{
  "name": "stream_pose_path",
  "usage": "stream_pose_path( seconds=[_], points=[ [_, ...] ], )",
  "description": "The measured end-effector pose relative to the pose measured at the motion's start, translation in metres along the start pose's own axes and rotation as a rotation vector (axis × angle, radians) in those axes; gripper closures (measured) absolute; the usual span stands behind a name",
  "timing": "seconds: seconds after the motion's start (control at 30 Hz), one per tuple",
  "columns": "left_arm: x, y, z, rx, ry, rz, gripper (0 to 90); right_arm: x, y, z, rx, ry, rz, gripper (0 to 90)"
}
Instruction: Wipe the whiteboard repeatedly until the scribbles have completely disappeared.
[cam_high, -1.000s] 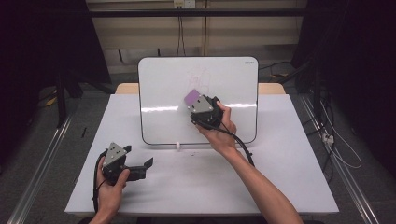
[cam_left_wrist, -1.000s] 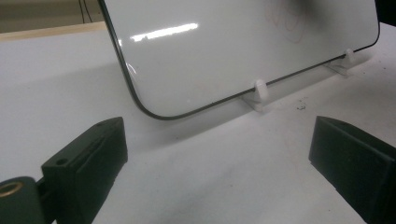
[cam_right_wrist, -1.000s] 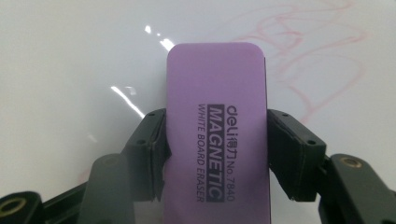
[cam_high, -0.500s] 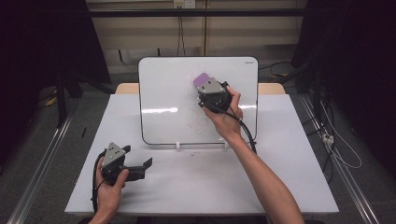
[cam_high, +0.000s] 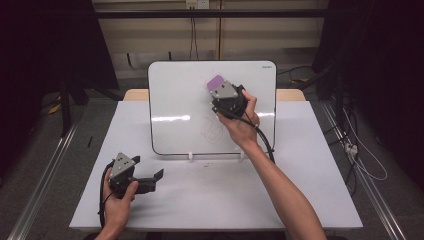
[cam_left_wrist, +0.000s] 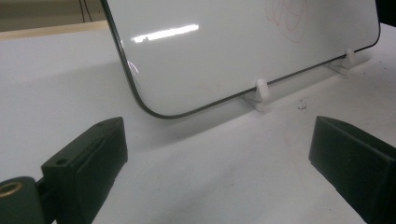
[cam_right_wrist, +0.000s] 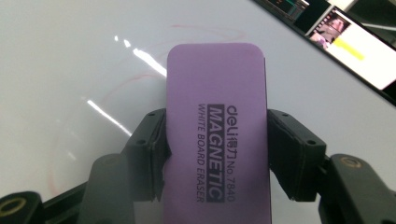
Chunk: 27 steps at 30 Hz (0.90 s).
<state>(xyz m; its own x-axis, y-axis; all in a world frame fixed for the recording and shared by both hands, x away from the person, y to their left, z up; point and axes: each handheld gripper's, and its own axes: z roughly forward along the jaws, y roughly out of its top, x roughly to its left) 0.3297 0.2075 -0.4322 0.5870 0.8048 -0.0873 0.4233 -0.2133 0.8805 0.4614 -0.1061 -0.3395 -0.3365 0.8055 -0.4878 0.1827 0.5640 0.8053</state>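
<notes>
Near the whiteboard's (cam_high: 180, 100) top edge, right gripper (cam_high: 226, 98) clamps purple eraser (cam_right_wrist: 217, 135) flat against the board. Left gripper (cam_high: 150, 179), jaws wide, sits by the table's (cam_high: 300, 200) front-left corner.

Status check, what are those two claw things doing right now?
Right gripper shut on purple eraser, at whiteboard. Left gripper open, idle on table. Nothing blocking.

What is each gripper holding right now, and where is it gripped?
The right gripper clamps the purple eraser across its long sides. The left gripper holds nothing.
</notes>
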Motion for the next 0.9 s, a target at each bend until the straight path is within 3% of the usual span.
stream_pose_path(
  seconds=[0.17, 0.27, 0.33, 0.47, 0.6, 0.7, 0.8, 0.9],
  points=[
    [-0.002, 0.000, -0.001, -0.004, 0.001, 0.005, 4.1, 0.028, -0.002, -0.002, -0.007, 0.059, -0.041, 41.5],
    [0.000, 0.000, -0.001, -0.005, 0.007, 0.004, 4.1, 0.034, -0.002, -0.002, -0.011, 0.067, -0.055, 41.6],
    [0.001, 0.000, -0.001, -0.005, 0.011, -0.002, 4.2, 0.028, -0.002, -0.001, -0.012, 0.077, -0.036, 41.6],
    [0.001, 0.000, -0.001, -0.008, 0.011, -0.005, 4.2, 0.009, -0.001, 0.001, -0.012, 0.038, 0.015, 41.5],
    [0.000, 0.000, -0.002, -0.009, 0.011, -0.004, 4.1, -0.012, -0.002, 0.000, -0.006, -0.017, 0.018, 41.6],
    [0.001, 0.000, -0.001, -0.003, 0.011, -0.002, 4.1, -0.030, -0.001, 0.001, 0.003, -0.039, 0.060, 41.6],
    [0.000, 0.000, -0.001, -0.006, 0.010, -0.006, 4.2, -0.038, 0.004, -0.001, -0.011, -0.051, 0.068, 41.5],
    [0.000, 0.000, -0.001, -0.004, 0.010, -0.008, 4.1, -0.045, 0.007, 0.000, -0.029, -0.084, 0.115, 41.5]
  ],
)
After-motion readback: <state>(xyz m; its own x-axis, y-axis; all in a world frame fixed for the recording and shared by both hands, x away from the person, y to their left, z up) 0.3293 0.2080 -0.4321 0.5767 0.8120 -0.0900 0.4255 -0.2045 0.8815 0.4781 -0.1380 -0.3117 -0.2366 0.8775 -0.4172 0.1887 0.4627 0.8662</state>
